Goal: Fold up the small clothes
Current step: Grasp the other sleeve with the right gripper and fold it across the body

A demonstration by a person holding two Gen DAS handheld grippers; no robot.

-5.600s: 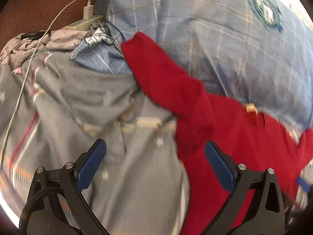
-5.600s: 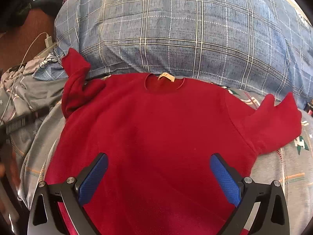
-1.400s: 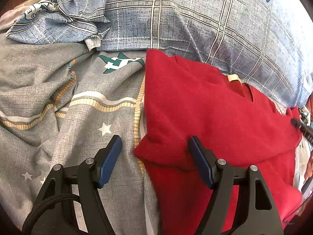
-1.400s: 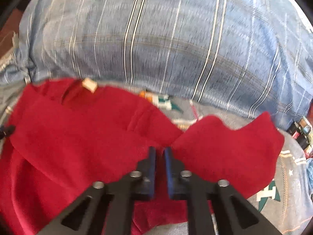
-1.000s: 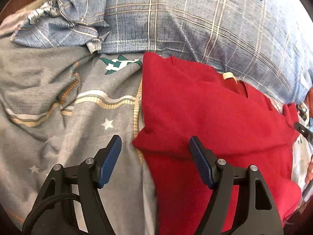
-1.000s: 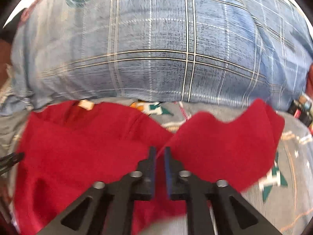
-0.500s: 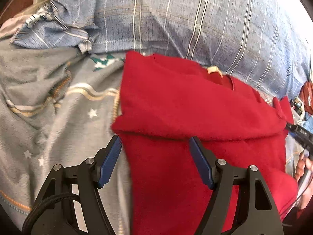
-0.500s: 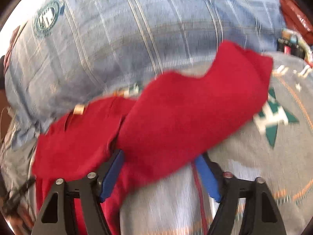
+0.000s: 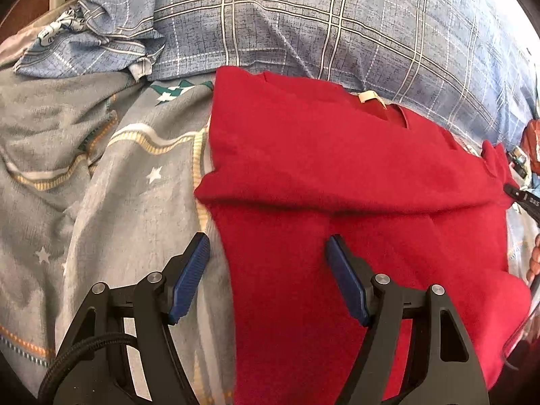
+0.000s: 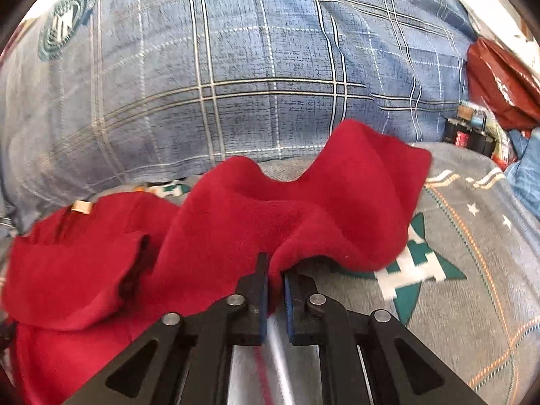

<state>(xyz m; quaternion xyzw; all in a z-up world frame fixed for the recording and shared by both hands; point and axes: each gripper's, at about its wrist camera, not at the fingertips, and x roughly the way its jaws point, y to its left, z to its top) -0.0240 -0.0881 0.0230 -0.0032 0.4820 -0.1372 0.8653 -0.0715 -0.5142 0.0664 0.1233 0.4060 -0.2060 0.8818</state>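
I'm seeing the small red fleece sweater (image 9: pixel 337 175) lying on the grey bedsheet with star and stripe print (image 9: pixel 101 175), its neck end touching the big blue plaid pillow (image 9: pixel 337 27) at the far side. In the left wrist view one sleeve is lying folded across the chest, making a thick horizontal ridge over the body, with the cream neck label (image 9: pixel 369 96) showing just beyond it.

My left gripper (image 9: pixel 266 263) is hovering over the sweater's left edge with its jaws spread wide, gripping nothing; the left blue pad is sitting over bare sheet, the right one over red fabric (contact with the cloth I can't tell).

My right gripper (image 10: pixel 276 276) is pinching the sweater's other sleeve (image 10: pixel 337 209), jaws clenched on a fold of it, and the sleeve is bunching up in a raised wave just beyond the fingertips, its cuff end hanging over the sheet to the right. Some motion blur is showing at the near edge of this view.

A crumpled blue plaid cloth (image 9: pixel 87 44) is lying far left beside the pillow, and a red-brown plastic bag (image 10: pixel 499 81) is sitting far right.
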